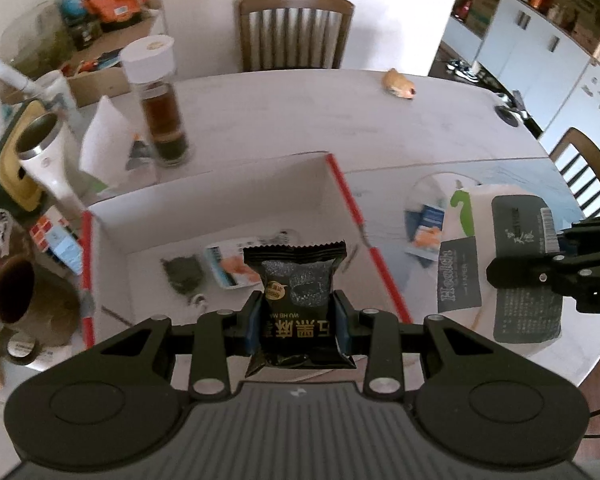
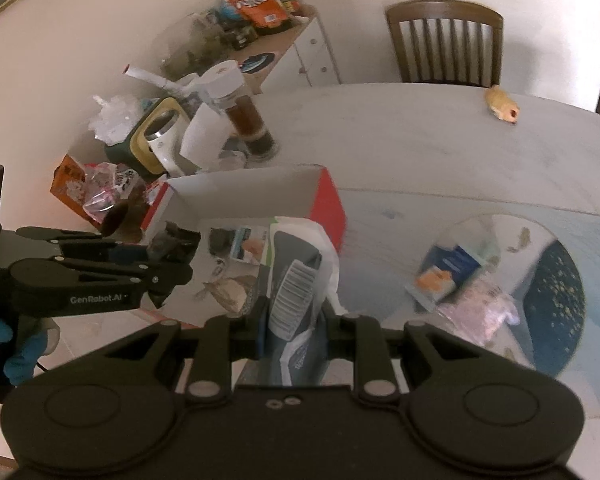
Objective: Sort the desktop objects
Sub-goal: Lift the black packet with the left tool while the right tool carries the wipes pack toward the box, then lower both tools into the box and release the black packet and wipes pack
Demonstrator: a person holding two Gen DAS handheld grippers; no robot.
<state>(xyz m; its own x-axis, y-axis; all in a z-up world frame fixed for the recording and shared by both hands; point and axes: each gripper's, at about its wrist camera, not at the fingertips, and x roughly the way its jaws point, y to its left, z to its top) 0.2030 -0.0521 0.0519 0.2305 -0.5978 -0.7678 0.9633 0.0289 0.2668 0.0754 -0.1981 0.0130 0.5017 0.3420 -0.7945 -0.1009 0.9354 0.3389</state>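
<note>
Left hand-held gripper (image 1: 299, 314): jaws at a narrow setting, both blue pads pressed on the sides of 1 black snack packet (image 1: 296, 280). Packet stands upright between the fingers, serrated top edge up, printed lettering upside down in the left wrist view. It hangs above the open white box (image 1: 220, 196) with red edges.

Right hand-held gripper (image 2: 294, 322): jaws nearly together, clamped on 1 flat white-and-grey pouch (image 2: 300, 276) with a barcode label. Pouch rises out of the fingers and leans toward the box, at its red outer wall (image 2: 328, 200).

Box contents visible in the left wrist view: 1 dark green packet (image 1: 183, 274), 1 white sachet with an orange picture (image 1: 230, 266) and 1 small item at the near wall, too blurred to identify.

Tabletop (image 1: 300, 116) count:
- 1 glass bottle (image 1: 156, 96) with a white cap, upright, beyond the far left corner of the box
- 1 round mat (image 2: 512, 292) to the right of the box, carrying 1 blue-and-orange sachet (image 2: 446, 276) and 1 clear pinkish bag (image 2: 484, 312)
- 1 small yellow toy (image 1: 400, 83) at the far edge, well apart from the box
- 1 cluttered group of items at the left, not countable

Chairs: 2 in the left wrist view, 1 behind the tabletop (image 1: 294, 28) and 1 at the right (image 1: 588, 172)
</note>
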